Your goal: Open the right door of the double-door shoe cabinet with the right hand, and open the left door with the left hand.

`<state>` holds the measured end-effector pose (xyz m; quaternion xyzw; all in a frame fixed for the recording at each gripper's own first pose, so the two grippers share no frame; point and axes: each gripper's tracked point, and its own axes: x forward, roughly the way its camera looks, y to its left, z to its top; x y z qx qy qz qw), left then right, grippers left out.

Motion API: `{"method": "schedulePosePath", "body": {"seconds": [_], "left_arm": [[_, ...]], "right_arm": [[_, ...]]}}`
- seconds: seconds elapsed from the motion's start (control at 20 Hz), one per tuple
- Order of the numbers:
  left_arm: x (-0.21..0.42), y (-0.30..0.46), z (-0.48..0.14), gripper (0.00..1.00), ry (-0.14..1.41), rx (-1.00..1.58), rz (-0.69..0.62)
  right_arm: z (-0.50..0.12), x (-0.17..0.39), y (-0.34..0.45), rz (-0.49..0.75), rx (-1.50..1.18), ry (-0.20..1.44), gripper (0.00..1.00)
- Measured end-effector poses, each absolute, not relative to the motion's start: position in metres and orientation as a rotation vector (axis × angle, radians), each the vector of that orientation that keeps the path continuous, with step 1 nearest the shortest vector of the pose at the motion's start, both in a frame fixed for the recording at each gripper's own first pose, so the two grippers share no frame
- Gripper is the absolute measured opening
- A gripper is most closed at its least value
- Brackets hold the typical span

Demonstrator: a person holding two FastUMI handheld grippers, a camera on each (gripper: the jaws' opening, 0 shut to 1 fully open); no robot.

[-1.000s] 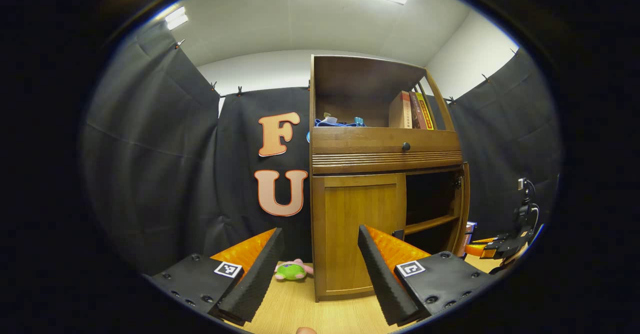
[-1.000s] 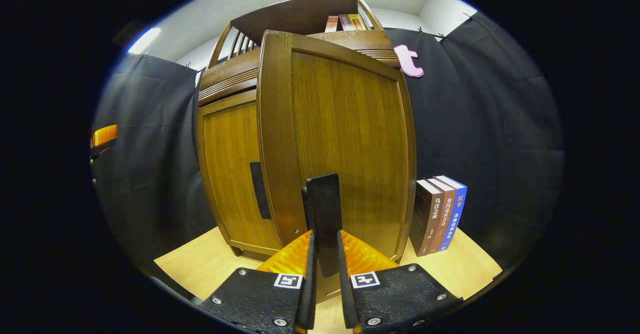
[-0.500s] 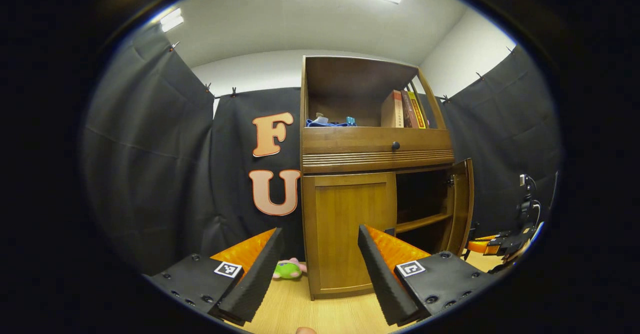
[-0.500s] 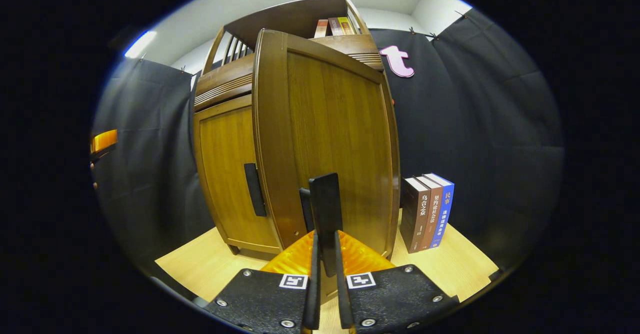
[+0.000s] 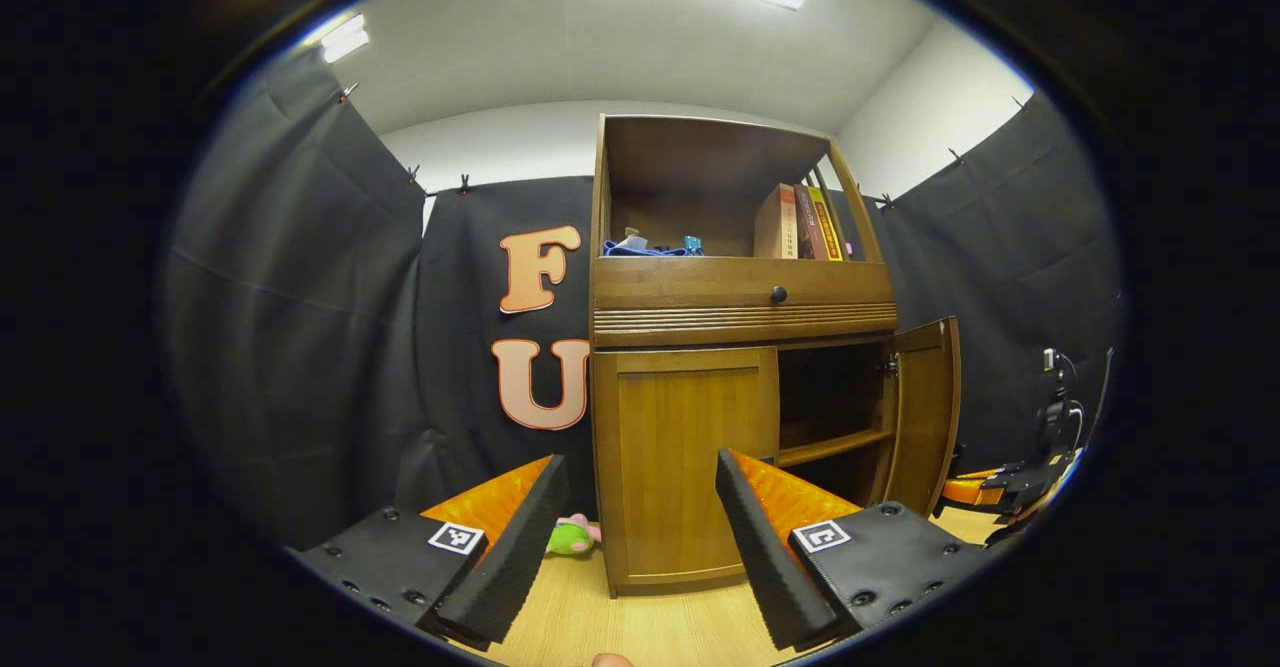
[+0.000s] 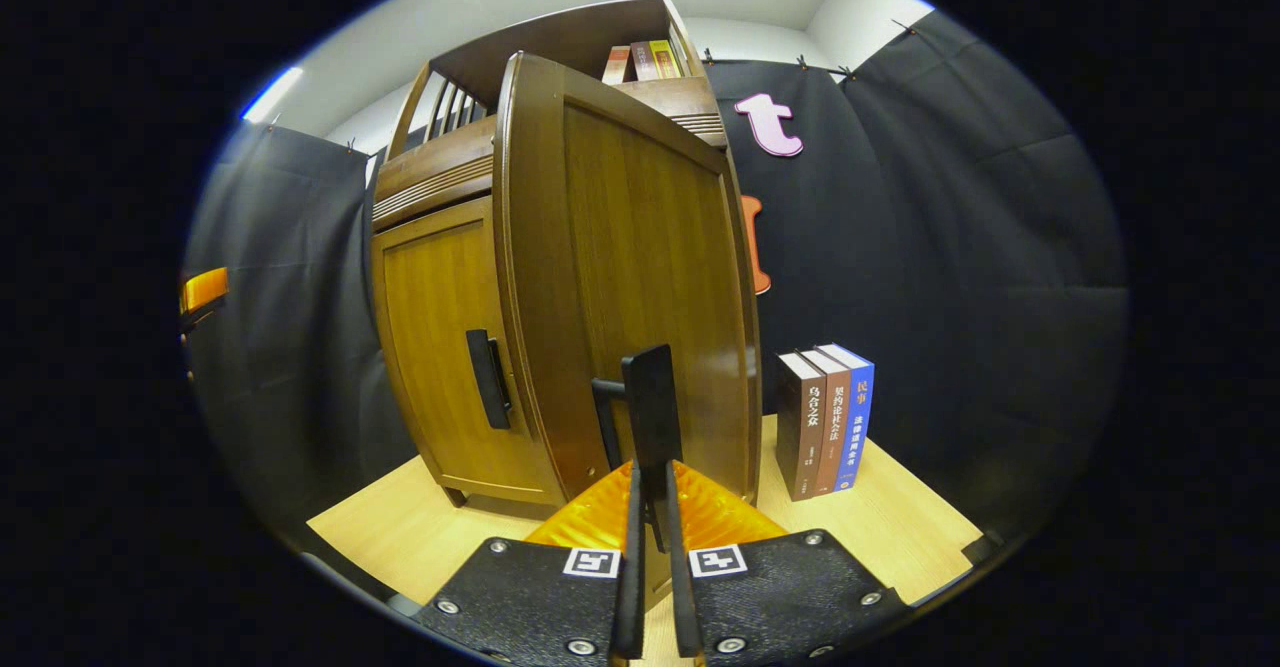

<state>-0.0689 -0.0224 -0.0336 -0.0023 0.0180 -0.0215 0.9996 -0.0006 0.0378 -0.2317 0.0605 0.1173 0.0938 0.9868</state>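
The wooden shoe cabinet [image 5: 740, 307] stands straight ahead in the left gripper view. Its left door [image 5: 685, 467] is closed, and its right door [image 5: 925, 417] is swung out, baring dark shelves. My left gripper [image 5: 635, 547] is open and held short of the left door with nothing between its fingers. In the right gripper view my right gripper [image 6: 650, 507] is shut on the right door's black handle [image 6: 650, 407], with the right door [image 6: 640, 267] close in front. The left door [image 6: 440, 357] and its handle [image 6: 488, 379] lie to the left. The right gripper [image 5: 1000, 487] also shows at the far right.
A green plush toy [image 5: 568, 537] lies on the wooden floor left of the cabinet. Three books [image 6: 825, 422] stand on the floor right of the open door. More books [image 5: 795, 222] fill the top shelf above a drawer knob [image 5: 778, 295].
The right door has swung further open with my right gripper shut on its handle. The cabinet has drifted left in the left gripper view; the left gripper stays open.
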Motion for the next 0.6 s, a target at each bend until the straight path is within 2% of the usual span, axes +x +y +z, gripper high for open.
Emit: {"method": "schedulePosePath", "body": {"seconds": [0.6], "left_arm": [[-0.063,-0.043,-0.039,0.95,0.047,-0.006,-0.062]], "right_arm": [[-0.229,-0.01,-0.003,0.129,0.109,0.234,0.08]]}}
